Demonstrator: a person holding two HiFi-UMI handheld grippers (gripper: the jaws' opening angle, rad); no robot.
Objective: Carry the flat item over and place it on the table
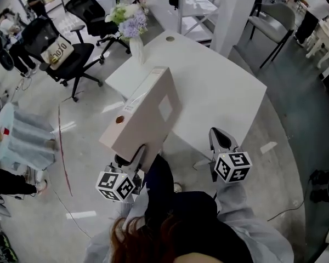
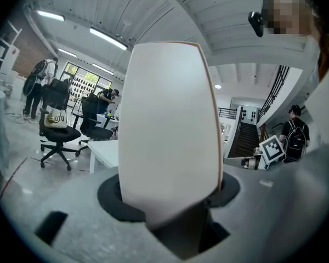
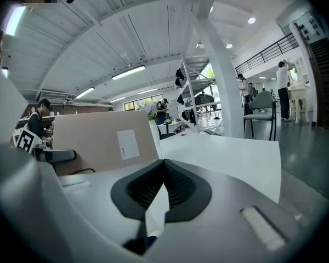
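A flat beige box (image 1: 145,114) with a white label is tilted up on its edge over the near-left corner of the white table (image 1: 225,86). My left gripper (image 1: 136,158) is shut on the box's lower end. In the left gripper view the box (image 2: 170,119) fills the space between the jaws and hides most of what lies ahead. My right gripper (image 1: 220,139) is at the table's front edge, apart from the box, shut with nothing in it. In the right gripper view (image 3: 164,167) the box (image 3: 93,138) stands to the left and the table (image 3: 236,158) stretches ahead.
A vase of flowers (image 1: 131,26) stands at the table's far-left corner. Black office chairs (image 1: 63,51) are on the floor to the left. A white pillar (image 1: 236,10) and a grey chair (image 1: 277,18) lie beyond the table. People stand in the background.
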